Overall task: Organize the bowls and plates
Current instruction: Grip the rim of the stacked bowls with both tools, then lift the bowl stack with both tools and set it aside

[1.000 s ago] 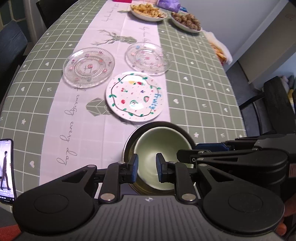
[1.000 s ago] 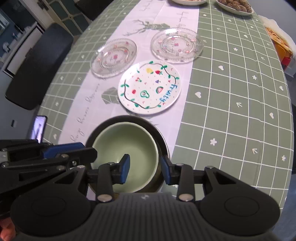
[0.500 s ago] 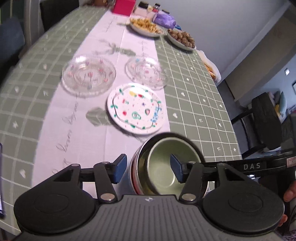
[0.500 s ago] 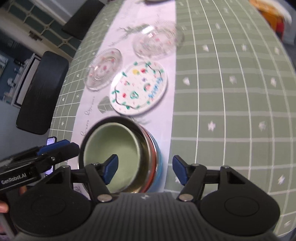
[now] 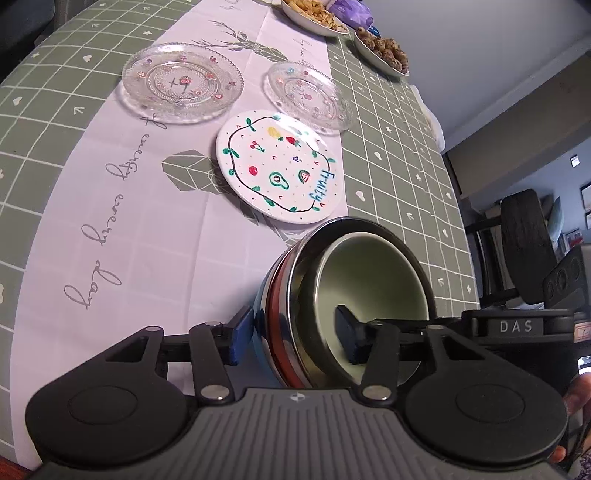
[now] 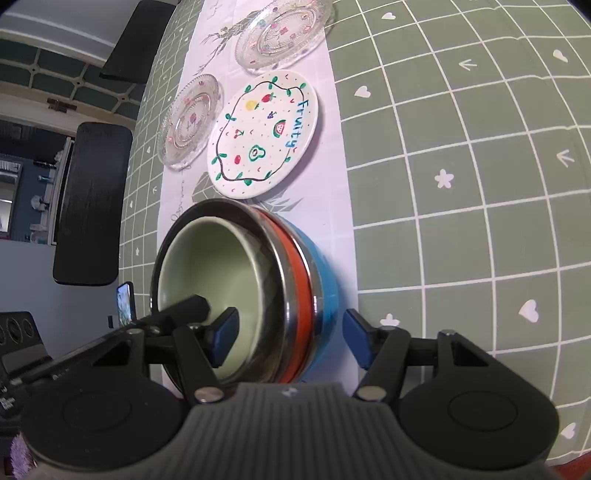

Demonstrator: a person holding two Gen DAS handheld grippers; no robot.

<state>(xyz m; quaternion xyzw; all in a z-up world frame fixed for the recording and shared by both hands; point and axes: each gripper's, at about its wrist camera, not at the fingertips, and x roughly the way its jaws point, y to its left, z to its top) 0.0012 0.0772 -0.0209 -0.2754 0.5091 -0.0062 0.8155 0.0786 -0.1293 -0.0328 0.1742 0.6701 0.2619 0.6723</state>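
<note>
A stack of nested bowls stands on the table near me: a pale green bowl inside steel-rimmed red and blue ones. My left gripper is open and straddles the stack's left wall, one finger outside, one inside the green bowl. My right gripper is open and straddles the right wall the same way. Beyond lie a white fruit-painted plate and two clear glass plates.
The table has a green grid cloth with a white runner. Two snack dishes stand at the far end. Black chairs flank the table. A phone lies at the left edge.
Both grippers opened wider and dropped lower around the bowl stack's rim, each with one finger inside and one outside. The cameras tilted, so the stack looks tipped.
</note>
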